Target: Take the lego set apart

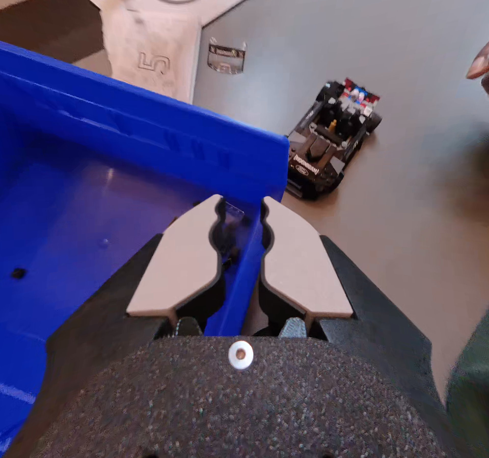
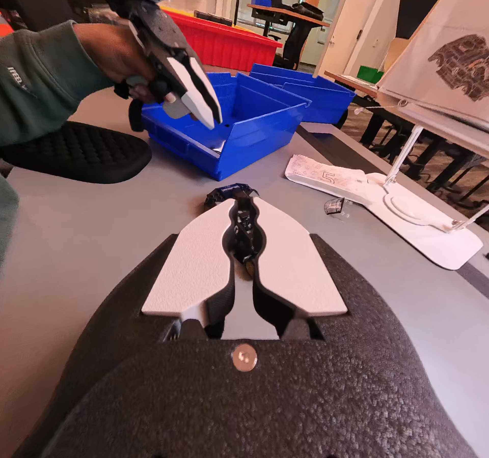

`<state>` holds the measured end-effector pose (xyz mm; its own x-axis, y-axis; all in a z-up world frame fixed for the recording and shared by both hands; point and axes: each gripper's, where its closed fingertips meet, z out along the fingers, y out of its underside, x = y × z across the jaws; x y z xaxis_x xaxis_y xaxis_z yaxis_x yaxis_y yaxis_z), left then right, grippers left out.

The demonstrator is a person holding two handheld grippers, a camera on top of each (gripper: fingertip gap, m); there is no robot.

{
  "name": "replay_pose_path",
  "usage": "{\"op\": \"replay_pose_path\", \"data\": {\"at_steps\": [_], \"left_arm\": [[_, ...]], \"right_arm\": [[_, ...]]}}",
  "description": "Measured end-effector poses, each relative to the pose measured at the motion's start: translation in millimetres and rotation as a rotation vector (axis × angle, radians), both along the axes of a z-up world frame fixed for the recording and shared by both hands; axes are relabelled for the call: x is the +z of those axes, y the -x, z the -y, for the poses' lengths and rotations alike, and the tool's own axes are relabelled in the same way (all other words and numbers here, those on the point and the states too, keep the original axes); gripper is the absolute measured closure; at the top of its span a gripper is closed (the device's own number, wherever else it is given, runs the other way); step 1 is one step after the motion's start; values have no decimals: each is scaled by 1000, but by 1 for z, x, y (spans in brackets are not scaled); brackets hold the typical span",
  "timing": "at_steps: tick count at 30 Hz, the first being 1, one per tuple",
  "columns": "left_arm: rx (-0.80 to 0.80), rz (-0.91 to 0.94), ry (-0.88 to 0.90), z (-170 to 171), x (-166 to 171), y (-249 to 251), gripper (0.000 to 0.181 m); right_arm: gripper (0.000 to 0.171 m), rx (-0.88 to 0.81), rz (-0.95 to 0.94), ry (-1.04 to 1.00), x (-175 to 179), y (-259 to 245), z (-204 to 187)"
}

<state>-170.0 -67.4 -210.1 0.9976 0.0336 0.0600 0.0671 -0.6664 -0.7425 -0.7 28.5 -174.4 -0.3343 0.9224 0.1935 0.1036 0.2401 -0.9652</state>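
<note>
**Currently: right jaws closed around car, left jaws over bin**

Right gripper (image 2: 244, 202): jaws narrowly parted, closed around the black brick-built lego car (image 2: 244, 229), which sits between them on the grey bench (image 2: 105, 220).

Left gripper (image 1: 240, 202): jaws partly open, straddling the wall of the blue plastic bin (image 1: 105, 181); a small clear piece (image 1: 232, 215) lies between them, grip uncertain. The car (image 1: 330, 144) stands just beside the bin's corner, ahead of these jaws.
</note>
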Motion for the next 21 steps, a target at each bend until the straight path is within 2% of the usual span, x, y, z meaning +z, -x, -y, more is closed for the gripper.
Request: {"op": "replay_pose_path", "data": {"at_steps": [2,4,6,10,12,14,17,21], "left_arm": [[-28,-17,37,1,-9,-4,140],[-69,-34,29,1,-8,-10,136],[-146,-21,-81,-6,10,-27,139],[-470,47,-345,-18,49,-104,153],[-549,225,-387,-24,56,-139,157],[-558,431,-395,-33,59,-158,157],[-539,719,-375,-41,60,-170,157],[-484,963,-358,-49,60,-171,158]], "right_arm": [[163,0,16,8,-4,1,1],[163,5,24,9,-6,2,3],[163,18,26,20,-6,2,8],[163,93,28,154,2,3,29],[163,104,7,114,5,3,39],[163,90,-33,-1,5,3,44],[163,69,-84,-92,9,2,46],[163,53,-115,-142,11,0,44]]}}
